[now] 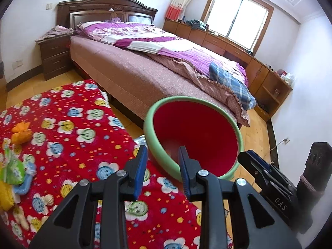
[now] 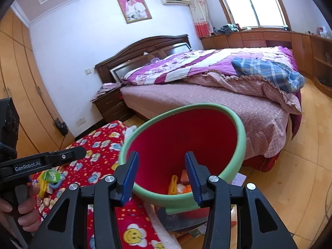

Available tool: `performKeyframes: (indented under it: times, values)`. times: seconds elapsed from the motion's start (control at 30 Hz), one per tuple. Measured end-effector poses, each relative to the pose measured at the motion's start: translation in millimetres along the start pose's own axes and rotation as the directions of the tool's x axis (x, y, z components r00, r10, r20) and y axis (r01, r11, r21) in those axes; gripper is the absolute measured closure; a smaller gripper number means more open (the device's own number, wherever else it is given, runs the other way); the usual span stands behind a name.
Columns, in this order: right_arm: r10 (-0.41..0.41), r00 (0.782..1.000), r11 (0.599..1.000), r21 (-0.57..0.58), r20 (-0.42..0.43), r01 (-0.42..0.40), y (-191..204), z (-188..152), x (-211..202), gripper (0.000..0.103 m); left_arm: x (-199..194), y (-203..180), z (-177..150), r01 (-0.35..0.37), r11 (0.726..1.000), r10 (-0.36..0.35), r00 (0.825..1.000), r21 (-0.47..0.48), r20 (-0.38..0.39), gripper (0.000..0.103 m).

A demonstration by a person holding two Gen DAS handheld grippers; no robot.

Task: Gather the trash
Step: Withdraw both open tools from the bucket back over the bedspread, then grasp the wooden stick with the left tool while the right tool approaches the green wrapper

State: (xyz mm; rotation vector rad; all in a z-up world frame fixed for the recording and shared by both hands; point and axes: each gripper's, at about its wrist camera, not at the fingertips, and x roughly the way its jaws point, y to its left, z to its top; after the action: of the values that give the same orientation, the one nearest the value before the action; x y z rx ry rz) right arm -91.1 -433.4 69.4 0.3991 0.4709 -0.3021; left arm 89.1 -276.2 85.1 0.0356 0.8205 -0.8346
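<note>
over the bin's green rim, both tongs hang with nothing in them

between the blue pads of the right tongs [image 2: 161, 178] lies only air; they stand spread apart, gripping nothing, and frame the near rim of the red bin [image 2: 236, 128]. down inside the bin, just past those pads, lie a yellow wrapper [image 2: 173, 183] and some orange scraps [image 2: 184, 187].

the left tongs [image 1: 162, 172] are parted by a narrower gap, likewise empty, their tips over the near green rim of the same bin [image 1: 149, 124], not visibly touching it.

off to the left of both tongs spreads the red flowered blanket [image 1: 72, 124]. on it, well apart from the bin, remain loose trash: an orange piece [image 1: 20, 133], a green packet [image 1: 12, 171] and a yellow bit at the edge of view. a hand [image 2: 25, 213] grips the left handle.

beyond the bin stands the bed [image 1: 128, 70] with a purple quilt [image 1: 166, 43]; wooden floor [image 2: 290, 186] to the right.
</note>
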Motion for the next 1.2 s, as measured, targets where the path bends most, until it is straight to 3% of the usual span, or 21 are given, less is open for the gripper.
performKeyframes:
  times: [0.67,1.2]
  values:
    - [0.110,0.994,0.986,-0.121,-0.015,-0.111,77.1,-4.7,-16.6,0.047,-98.4,62.9,-26.1,-0.133,0.982,0.145,0.985,-0.131,0.090,0.073]
    - [0.174,0.982,0.966,-0.177,-0.080,-0.186,128.8,-15.4,-13.7,0.041,-160.3,147.3,-47.2,-0.294,0.917,0.334,0.935,-0.269,0.117,0.073]
